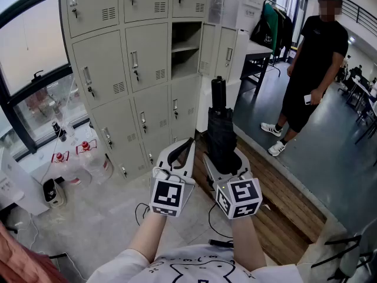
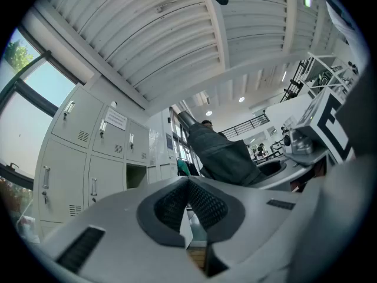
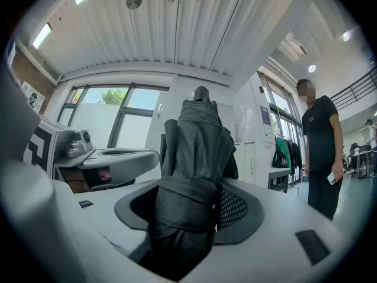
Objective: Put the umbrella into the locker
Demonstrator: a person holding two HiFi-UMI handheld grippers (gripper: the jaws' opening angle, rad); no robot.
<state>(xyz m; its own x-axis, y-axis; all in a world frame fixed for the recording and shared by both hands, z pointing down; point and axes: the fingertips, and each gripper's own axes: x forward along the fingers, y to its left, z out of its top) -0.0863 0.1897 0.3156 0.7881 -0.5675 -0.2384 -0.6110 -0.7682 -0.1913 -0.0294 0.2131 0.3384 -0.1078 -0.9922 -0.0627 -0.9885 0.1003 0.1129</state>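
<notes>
Nearest the camera, two bare forearms hold the hand tools side by side above a pale floor. The left gripper [image 1: 187,146] has its jaws pressed together with nothing between them. Just to its right, the right gripper [image 1: 222,158] is clamped on the black folded umbrella [image 1: 221,128], which stands upright with its strap wound round the cloth at the jaws. To the far left, plastic bottles [image 1: 94,158] sit on the floor by a window. Beyond the tools rises a bank of grey lockers [image 1: 112,46]; one door is open, showing a shelved compartment [image 1: 186,46] above and left of the umbrella's top, well apart from it. At far right, a person [image 1: 315,58] in black stands on the dark floor.
</notes>
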